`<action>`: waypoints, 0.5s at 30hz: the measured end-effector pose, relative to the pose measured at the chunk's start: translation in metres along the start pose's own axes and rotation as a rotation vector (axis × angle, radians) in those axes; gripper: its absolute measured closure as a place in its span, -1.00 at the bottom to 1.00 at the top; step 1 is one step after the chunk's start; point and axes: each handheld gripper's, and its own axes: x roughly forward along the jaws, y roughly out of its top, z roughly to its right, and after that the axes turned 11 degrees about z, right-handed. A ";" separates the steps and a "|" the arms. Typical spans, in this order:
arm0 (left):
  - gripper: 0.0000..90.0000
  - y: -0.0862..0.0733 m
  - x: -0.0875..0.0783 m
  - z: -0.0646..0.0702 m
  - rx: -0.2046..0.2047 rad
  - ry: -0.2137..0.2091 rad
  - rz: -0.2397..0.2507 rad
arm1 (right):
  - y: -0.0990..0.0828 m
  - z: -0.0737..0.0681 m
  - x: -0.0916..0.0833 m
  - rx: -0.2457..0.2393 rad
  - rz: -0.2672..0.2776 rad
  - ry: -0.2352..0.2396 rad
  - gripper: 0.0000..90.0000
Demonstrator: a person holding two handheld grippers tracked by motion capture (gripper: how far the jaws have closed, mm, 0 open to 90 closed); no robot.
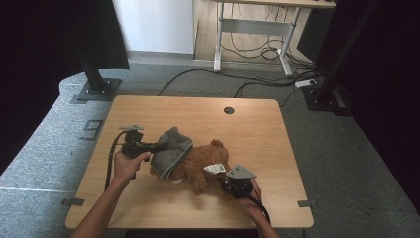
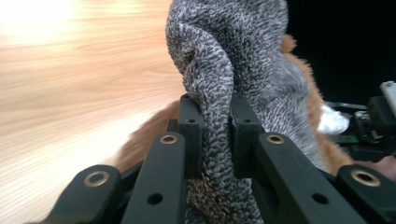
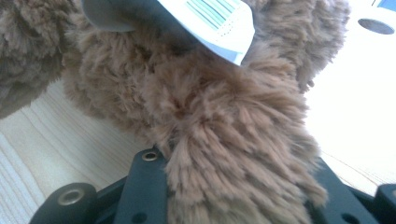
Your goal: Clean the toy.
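The wooden bench (image 1: pixel 198 114) fills mid-frame. At its centre lies a brown teddy bear (image 1: pixel 200 163), a grey knitted garment (image 1: pixel 171 151) (bunched) over its left end. Left gripper (image 1: pixel 159 147) fingers pinch the knit; right gripper (image 1: pixel 227 182) fingers apparently clasp a furry limb.

teddy bear (image 1: pixel 203 163): mid-brown plush at the frame's centre, with a paler sole.
knitted cloth (image 1: pixel 171 151): grey, flecked in black and white marl, left of centre.
tag (image 1: pixel 214 168): white, printed with green-blue bars in the right gripper view.
left gripper (image 1: pixel 159 147): black jaws with brass-coloured rivets, grey plate on top.
right gripper (image 1: pixel 225 181): black body, grey three-cornered plate.
table (image 1: pixel 198 111): pale wood grain with a dark round hole near the upper edge.
floor (image 1: pixel 346 148): speckled grey carpet.
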 end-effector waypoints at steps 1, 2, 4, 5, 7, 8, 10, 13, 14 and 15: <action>0.72 -0.004 -0.001 -0.005 -0.013 -0.001 -0.007 | 0.000 0.000 0.000 0.000 0.001 0.001 0.44; 0.72 -0.008 -0.002 -0.009 -0.031 -0.005 -0.010 | 0.000 0.000 0.000 0.001 0.001 0.001 0.44; 0.72 -0.014 -0.005 -0.016 -0.056 -0.006 -0.003 | 0.000 0.000 0.000 0.001 0.001 0.001 0.44; 0.72 -0.017 -0.007 -0.019 -0.060 0.003 -0.005 | 0.000 0.000 0.000 0.001 0.001 0.001 0.44; 0.72 -0.023 -0.009 -0.026 -0.073 0.020 -0.015 | 0.000 0.000 0.000 0.000 0.001 -0.001 0.44; 0.72 -0.026 -0.010 -0.030 -0.080 0.030 -0.024 | 0.000 0.000 0.000 -0.001 0.003 -0.002 0.44; 0.72 -0.032 -0.011 -0.037 -0.095 0.040 -0.045 | -0.001 0.000 0.000 -0.001 0.004 -0.002 0.44; 0.71 -0.040 -0.007 -0.044 -0.114 0.045 -0.070 | -0.001 -0.001 -0.001 0.000 0.007 -0.004 0.44; 0.71 -0.041 -0.005 -0.045 -0.118 0.047 -0.080 | -0.001 -0.001 -0.001 0.001 0.006 -0.004 0.44; 0.71 -0.043 -0.003 -0.046 -0.117 0.052 -0.090 | -0.001 -0.002 -0.002 -0.002 0.006 -0.002 0.44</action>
